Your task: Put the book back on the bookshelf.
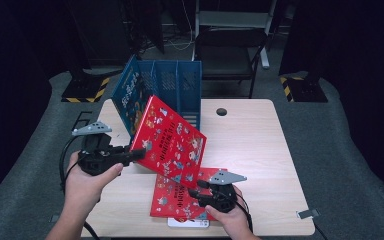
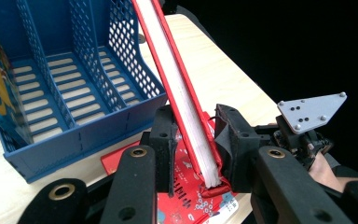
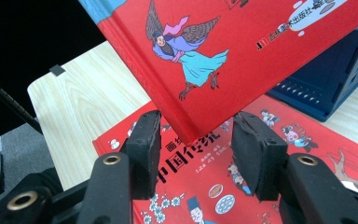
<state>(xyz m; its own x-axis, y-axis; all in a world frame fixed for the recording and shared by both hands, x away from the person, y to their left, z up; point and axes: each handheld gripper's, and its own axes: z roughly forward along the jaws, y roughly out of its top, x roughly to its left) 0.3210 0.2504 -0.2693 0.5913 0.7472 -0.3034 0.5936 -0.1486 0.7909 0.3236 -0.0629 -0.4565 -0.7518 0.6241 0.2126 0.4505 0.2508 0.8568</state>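
From above, the left hand-held gripper [image 1: 139, 153] pinches the lower left edge of a red book [image 1: 172, 141], which hangs tilted in the air just in front of the blue file rack [image 1: 172, 90]; a second red book [image 1: 172, 197] lies flat on the bench [image 1: 250, 145], nearer the person than the rack; the right hand-held gripper [image 1: 196, 193] rests over that flat book's right part.

Along the left hand-held gripper [image 2: 196, 144], both pads press the lifted red book [image 2: 179, 88] edge-on, white pages showing, right of the rack [image 2: 74, 93]; the flat book [image 2: 191, 198] lies beneath.

Along the right hand-held gripper [image 3: 196, 140], the jaws stand spread, gripping nothing; the lifted book's [image 3: 242, 51] corner hangs between them, the rack [image 3: 331, 79] behind it; the flat book [image 3: 279, 158] lies below.
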